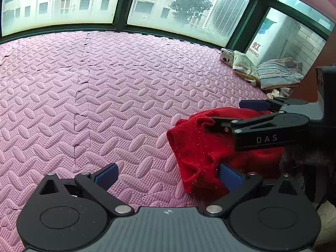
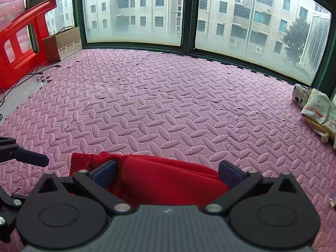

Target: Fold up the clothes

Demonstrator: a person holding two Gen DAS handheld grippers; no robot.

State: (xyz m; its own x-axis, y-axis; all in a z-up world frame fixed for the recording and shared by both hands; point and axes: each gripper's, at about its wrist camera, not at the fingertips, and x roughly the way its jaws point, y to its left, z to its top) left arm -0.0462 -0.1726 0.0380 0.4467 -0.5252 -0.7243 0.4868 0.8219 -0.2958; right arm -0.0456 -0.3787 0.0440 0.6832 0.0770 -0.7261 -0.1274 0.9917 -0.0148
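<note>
A red knitted garment [image 1: 201,147] lies bunched on the pink foam mat [image 1: 105,84]. My left gripper [image 1: 168,176] is open, with its right finger [image 1: 230,177] touching the garment's near edge. My right gripper [image 1: 229,113] shows at the right of the left wrist view, open over the garment's top. In the right wrist view the same red garment [image 2: 159,176] lies between the wide-open fingers of my right gripper [image 2: 168,172]. One finger [image 2: 31,157] of my left gripper shows at the left edge there.
Folded striped and patterned clothes [image 1: 275,73] lie at the mat's far right by the window [image 1: 178,6]; they also show in the right wrist view [image 2: 319,109]. A red plastic stool [image 2: 19,42], a cardboard box [image 2: 63,44] and cables stand at the far left.
</note>
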